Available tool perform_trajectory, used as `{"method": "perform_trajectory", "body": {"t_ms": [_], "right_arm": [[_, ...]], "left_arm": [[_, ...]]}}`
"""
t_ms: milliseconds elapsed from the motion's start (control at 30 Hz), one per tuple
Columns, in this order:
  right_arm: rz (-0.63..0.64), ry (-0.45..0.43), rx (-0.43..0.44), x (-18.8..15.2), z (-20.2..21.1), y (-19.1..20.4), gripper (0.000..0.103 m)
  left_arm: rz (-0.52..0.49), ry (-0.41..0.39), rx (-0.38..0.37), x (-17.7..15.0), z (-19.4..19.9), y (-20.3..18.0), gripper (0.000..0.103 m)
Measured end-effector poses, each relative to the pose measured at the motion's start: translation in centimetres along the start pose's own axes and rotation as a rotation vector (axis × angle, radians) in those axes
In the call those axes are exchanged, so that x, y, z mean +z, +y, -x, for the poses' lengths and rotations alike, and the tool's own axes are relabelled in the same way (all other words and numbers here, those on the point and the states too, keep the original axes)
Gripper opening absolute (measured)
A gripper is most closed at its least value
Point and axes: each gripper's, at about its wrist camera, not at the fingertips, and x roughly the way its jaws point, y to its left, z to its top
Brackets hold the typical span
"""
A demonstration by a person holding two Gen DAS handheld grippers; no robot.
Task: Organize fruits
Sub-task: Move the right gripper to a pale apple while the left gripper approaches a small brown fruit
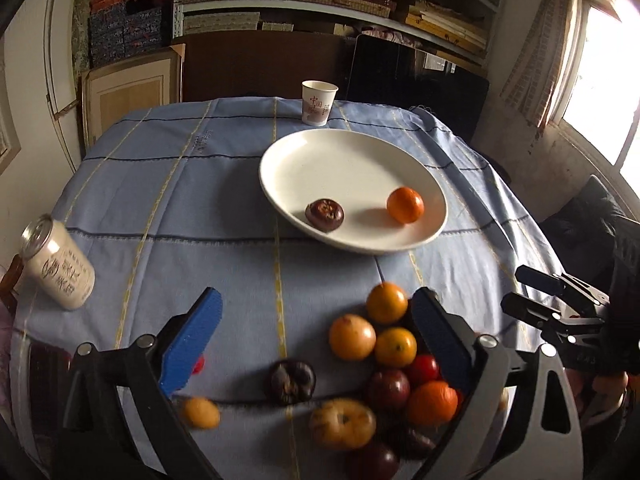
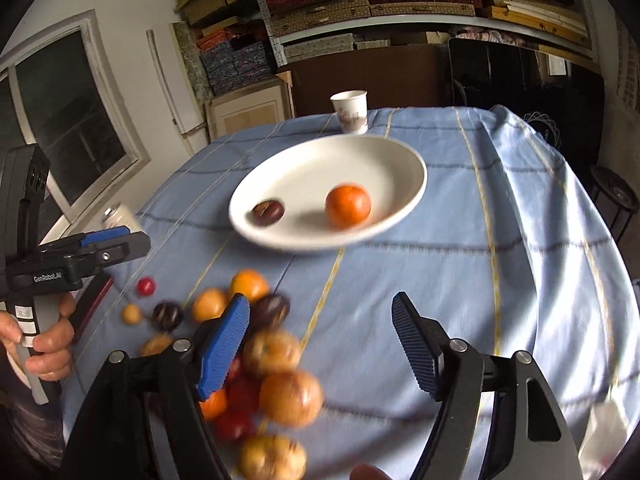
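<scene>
A white plate (image 1: 304, 152) (image 2: 320, 160) sits mid-table and holds an orange (image 1: 405, 205) (image 2: 347, 205) and a dark purple fruit (image 1: 324, 215) (image 2: 267, 212). A pile of loose fruits (image 1: 392, 364) (image 2: 272, 376), yellow, orange, red and dark purple, lies on the near cloth. My left gripper (image 1: 316, 320) is open and empty, hovering over the pile's left side. My right gripper (image 2: 320, 332) is open and empty, just right of the pile; it also shows in the left wrist view (image 1: 532, 292). The left gripper appears in the right wrist view (image 2: 112, 240).
A blue checked tablecloth (image 1: 180, 200) covers the table. A paper cup (image 1: 319, 103) (image 2: 350, 111) stands behind the plate. A white can (image 1: 60, 268) lies tilted at the left edge. A small red fruit (image 2: 146, 286) and a small yellow fruit (image 1: 201, 412) lie apart. Shelves stand behind.
</scene>
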Motion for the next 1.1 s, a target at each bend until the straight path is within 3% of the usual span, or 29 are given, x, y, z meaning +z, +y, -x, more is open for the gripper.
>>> {"method": "perform_trajectory", "body": {"t_ms": [100, 267, 400, 533, 933, 1100], "right_arm": [[0.008, 0.023, 0.009, -3.1, 1.1, 0.3, 0.075], [0.046, 0.048, 0.016, -6.5, 2.3, 1.5, 0.075], [0.074, 0.062, -0.004, -7.5, 2.1, 2.2, 0.075], [0.095, 0.075, -0.005, -7.8, 1.7, 2.8, 0.075], [0.148, 0.103, -0.013, -8.3, 1.0, 4.0, 0.074], [0.139, 0.111, -0.013, -8.3, 0.9, 3.9, 0.067]], "left_arm": [[-0.015, -0.039, 0.016, -3.6, 2.0, -0.3, 0.096], [-0.006, 0.009, -0.01, -8.9, 2.8, 0.0, 0.096], [0.017, 0.042, 0.026, -11.3, 2.4, 0.3, 0.096], [0.017, 0.044, 0.057, -11.8, 2.2, 0.4, 0.096], [0.01, 0.041, 0.049, -11.9, 2.0, 0.2, 0.097], [0.021, 0.048, 0.037, -11.9, 1.9, 0.4, 0.097]]}}
